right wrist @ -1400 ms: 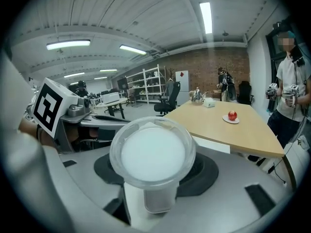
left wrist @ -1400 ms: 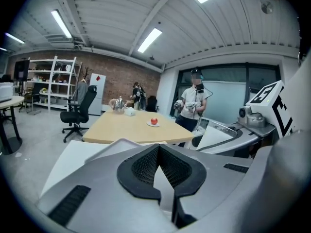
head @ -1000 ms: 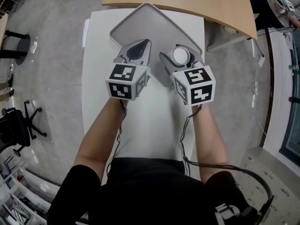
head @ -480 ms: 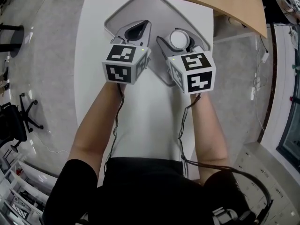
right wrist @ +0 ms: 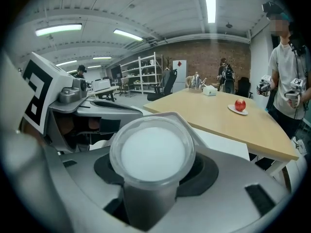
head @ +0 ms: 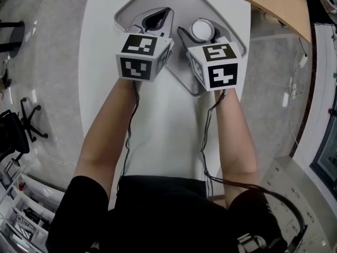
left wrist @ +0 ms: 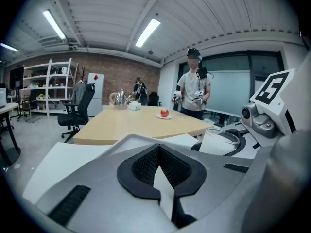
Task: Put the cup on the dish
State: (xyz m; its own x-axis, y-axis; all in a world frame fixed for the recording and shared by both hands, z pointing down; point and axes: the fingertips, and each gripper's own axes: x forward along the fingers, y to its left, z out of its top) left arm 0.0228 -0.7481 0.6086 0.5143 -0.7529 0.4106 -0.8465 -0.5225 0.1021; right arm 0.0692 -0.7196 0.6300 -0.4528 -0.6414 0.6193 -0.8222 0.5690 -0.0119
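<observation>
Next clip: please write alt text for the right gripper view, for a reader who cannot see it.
The right gripper holds a clear plastic cup with a white inside, seen from just above its rim. The left gripper sits close by at the left. Behind them, a wooden table carries a red apple, and a person stands at the right edge.

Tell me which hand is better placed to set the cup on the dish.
Right. The right tongs grip the cup over the dish; the left tongs are shut and empty.
</observation>
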